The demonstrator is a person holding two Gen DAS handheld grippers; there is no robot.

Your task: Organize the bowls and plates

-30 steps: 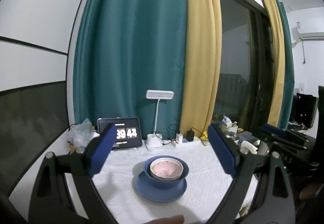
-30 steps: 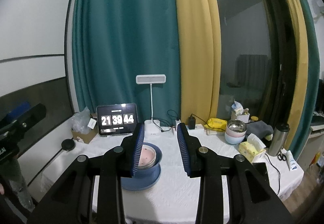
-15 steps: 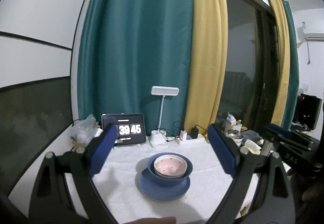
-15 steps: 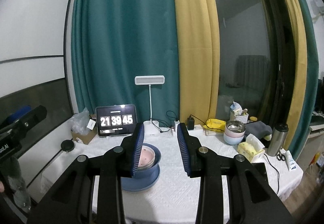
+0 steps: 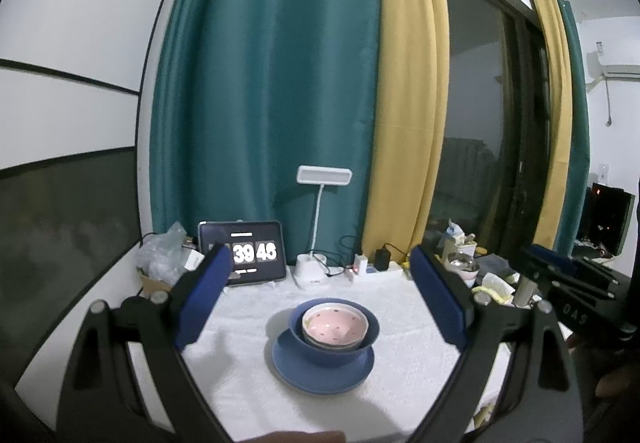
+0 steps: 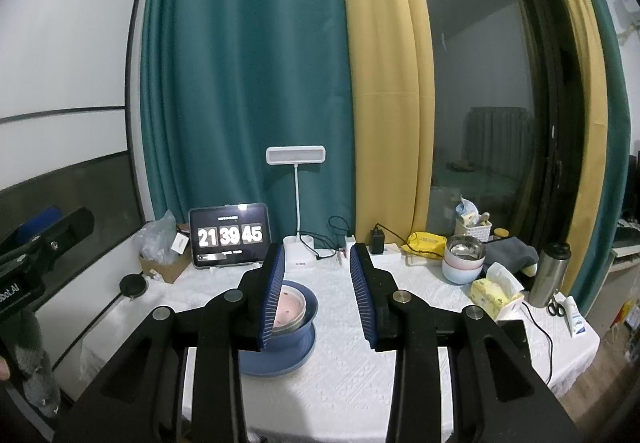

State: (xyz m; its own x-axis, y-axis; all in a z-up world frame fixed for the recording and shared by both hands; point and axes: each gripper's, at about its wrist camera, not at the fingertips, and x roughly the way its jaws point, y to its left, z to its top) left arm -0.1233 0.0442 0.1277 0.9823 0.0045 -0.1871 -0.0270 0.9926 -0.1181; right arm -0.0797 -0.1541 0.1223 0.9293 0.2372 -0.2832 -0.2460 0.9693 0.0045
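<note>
Sitting ahead of left tool [image 5: 322, 277] (gaping, empty), stacked bowls [image 5: 334, 331], right tool [image 6: 318, 291] half-parted, empty

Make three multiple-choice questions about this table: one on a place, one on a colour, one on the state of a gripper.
1. Where is the pink bowl?
A. inside the blue bowl
B. beside the lamp
C. on the tissue pack

2. What colour is the plate under the bowls?
A. white
B. blue
C. yellow

3. How is the left gripper?
A. shut on the plate
B. shut on a bowl
C. open, holding nothing

Answers: 1 A, it sits nested in the blue bowl. 2 B, its rim shows blue. 3 C, the jaws stand wide apart above the table, short of the stack.
</note>
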